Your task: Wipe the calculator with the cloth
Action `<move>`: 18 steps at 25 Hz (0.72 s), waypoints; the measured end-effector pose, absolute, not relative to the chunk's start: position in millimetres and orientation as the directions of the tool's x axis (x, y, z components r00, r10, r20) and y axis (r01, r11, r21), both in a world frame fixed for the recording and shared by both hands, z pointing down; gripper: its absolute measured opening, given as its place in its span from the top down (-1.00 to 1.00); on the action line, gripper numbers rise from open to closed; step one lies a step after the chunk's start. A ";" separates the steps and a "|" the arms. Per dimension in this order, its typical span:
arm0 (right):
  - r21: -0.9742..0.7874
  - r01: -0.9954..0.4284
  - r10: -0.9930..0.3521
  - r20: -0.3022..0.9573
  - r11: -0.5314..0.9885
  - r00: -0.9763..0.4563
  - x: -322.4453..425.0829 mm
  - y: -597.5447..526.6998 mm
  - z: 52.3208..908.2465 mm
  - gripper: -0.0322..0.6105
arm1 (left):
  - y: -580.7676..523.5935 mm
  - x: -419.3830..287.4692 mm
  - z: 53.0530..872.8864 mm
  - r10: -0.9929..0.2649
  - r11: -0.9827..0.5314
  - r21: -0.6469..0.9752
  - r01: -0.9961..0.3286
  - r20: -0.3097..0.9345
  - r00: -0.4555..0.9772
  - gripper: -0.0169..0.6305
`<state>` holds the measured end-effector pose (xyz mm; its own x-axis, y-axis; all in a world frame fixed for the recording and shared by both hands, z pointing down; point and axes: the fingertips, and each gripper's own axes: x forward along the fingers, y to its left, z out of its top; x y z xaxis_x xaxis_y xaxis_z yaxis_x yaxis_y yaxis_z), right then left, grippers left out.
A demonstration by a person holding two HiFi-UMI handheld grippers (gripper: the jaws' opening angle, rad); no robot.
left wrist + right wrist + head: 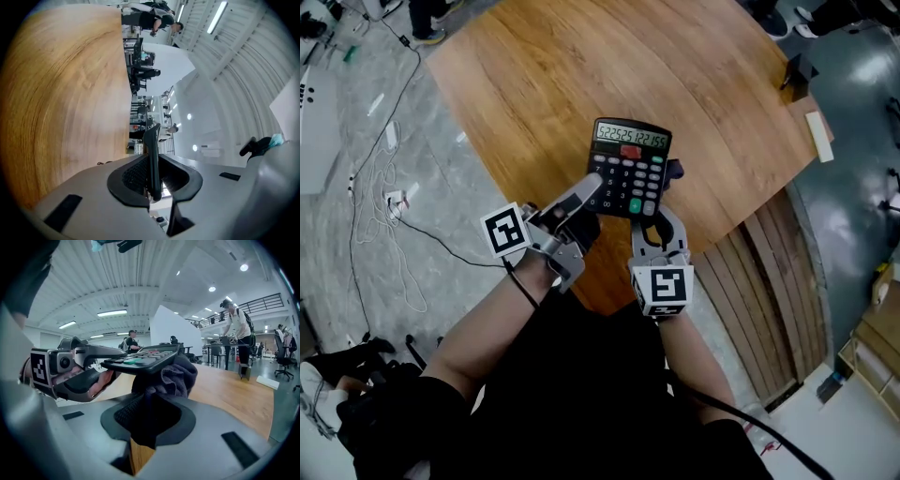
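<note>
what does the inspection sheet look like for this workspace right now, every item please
surface: wooden table
job's things: calculator held above the table, display showing digits; dark cloth bunched under it
clutter: small dark object and white block at the far edge
grippers: left gripper shut on calculator's edge; right gripper shut on cloth
cables: white cable and black cable on the floor
surroundings: grey floor; people at desks behind

calculator (630,169): gripped by its edge between the fingers (127,178) of the left gripper (589,192), above the counter (581,75) | cloth (168,376): clamped between the fingers of the right gripper (656,225), bunched beyond their tips against the calculator's underside | right gripper: placed just beside the left
</note>
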<state>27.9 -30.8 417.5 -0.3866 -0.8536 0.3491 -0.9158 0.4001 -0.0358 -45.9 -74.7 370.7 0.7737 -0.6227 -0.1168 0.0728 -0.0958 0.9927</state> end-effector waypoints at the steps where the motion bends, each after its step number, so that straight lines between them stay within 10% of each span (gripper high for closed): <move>1: -0.028 -0.908 -0.850 0.343 0.417 -0.401 20.7 -31.3 416.4 0.69 | -74.4 -45.3 370.3 -0.620 -0.088 0.992 0.086 -0.122 0.775 0.73; 18: 0.033 -0.866 -0.842 0.256 0.498 -0.475 8.1 -28.9 400.1 0.69 | -74.3 -47.9 370.5 -0.633 -0.060 0.992 0.110 -0.123 0.764 0.73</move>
